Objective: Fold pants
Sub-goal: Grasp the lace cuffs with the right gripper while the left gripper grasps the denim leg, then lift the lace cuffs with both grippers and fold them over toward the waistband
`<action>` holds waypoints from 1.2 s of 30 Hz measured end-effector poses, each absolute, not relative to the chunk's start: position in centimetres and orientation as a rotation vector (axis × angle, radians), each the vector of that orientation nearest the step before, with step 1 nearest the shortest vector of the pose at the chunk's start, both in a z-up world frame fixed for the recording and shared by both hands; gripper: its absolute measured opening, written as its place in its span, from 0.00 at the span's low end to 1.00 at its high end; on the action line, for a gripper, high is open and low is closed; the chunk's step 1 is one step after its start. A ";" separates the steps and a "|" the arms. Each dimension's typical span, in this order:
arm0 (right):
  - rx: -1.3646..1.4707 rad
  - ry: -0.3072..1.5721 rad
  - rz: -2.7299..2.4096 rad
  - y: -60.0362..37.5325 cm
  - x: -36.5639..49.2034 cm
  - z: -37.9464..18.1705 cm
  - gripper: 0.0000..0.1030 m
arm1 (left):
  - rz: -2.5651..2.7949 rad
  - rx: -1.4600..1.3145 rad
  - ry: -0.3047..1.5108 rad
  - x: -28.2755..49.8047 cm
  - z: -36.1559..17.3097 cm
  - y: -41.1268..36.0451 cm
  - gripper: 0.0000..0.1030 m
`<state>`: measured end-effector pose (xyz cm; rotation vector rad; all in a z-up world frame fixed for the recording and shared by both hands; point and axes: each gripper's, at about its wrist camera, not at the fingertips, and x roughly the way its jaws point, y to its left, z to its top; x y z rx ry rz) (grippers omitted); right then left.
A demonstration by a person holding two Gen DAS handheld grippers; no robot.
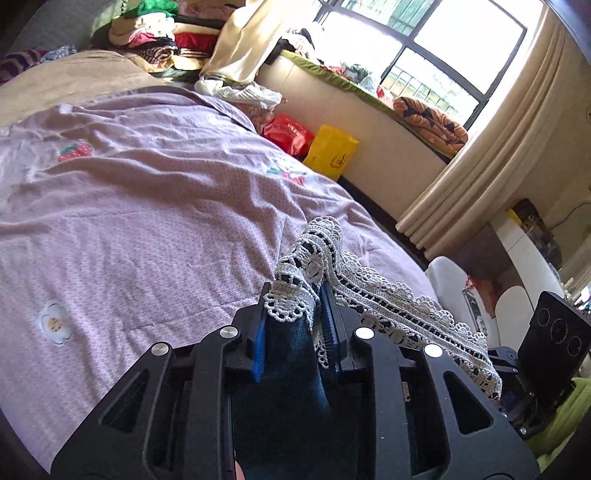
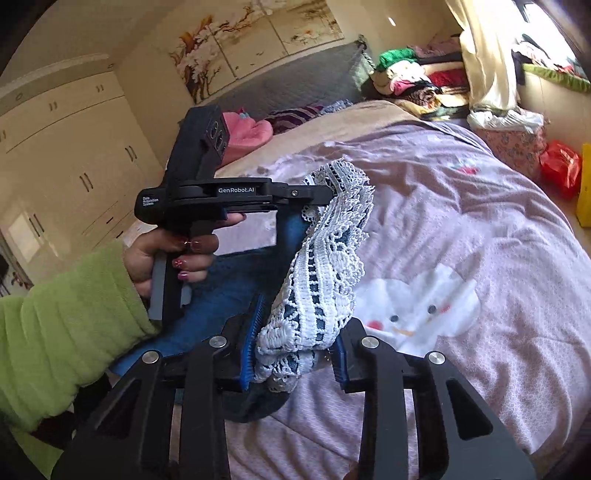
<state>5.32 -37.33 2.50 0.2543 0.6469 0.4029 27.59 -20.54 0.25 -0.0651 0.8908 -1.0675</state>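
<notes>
The pants are dark blue (image 1: 284, 354) with a white lace hem (image 1: 391, 310), held up over a lilac quilt (image 1: 147, 221) on the bed. My left gripper (image 1: 295, 295) is shut on one end of the hem, and dark cloth hangs down between its blue pads. In the right wrist view my right gripper (image 2: 299, 332) is shut on a bunch of lace hem (image 2: 321, 280). The left gripper (image 2: 321, 194) pinches the hem higher up, held by a hand (image 2: 170, 254) in a green sleeve. Dark blue cloth (image 2: 229, 291) sags between the two grips.
Piles of folded clothes (image 1: 155, 33) sit at the head of the bed. A red bag (image 1: 288, 133) and a yellow bag (image 1: 332, 151) stand on the floor by the window ledge (image 1: 351, 99). Curtains (image 1: 491, 155) hang right; a wardrobe (image 2: 66, 155) stands left.
</notes>
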 end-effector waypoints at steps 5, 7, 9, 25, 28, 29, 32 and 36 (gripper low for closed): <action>0.118 0.601 0.521 -31.8 4.9 4.6 0.30 | -1.030 -0.150 0.842 26.9 1.9 -14.9 0.17; 0.059 0.611 0.559 -29.5 5.1 4.2 0.30 | -0.988 -0.161 0.847 26.5 1.5 -13.0 0.17; 0.022 0.651 0.595 -27.2 5.7 3.0 0.30 | -0.914 -0.159 0.865 26.1 0.5 -11.3 0.17; -0.263 0.766 0.679 -17.9 4.9 -3.0 0.30 | -0.843 -0.563 1.015 22.6 -2.7 -2.1 0.88; -0.270 0.747 0.691 -17.7 3.9 -3.0 0.30 | -0.809 -0.559 1.045 22.9 -3.7 -2.4 0.88; -0.276 0.740 0.693 -17.6 3.8 -3.1 0.30 | -0.790 -0.555 1.059 23.2 -4.1 -2.6 0.88; -0.278 0.742 0.683 -17.0 3.8 -3.2 0.30 | -0.756 -0.518 1.059 23.4 -4.4 -3.7 0.69; -0.284 0.708 0.695 -16.1 3.6 -2.7 0.30 | -0.702 -0.471 1.054 24.0 -4.2 -4.4 0.17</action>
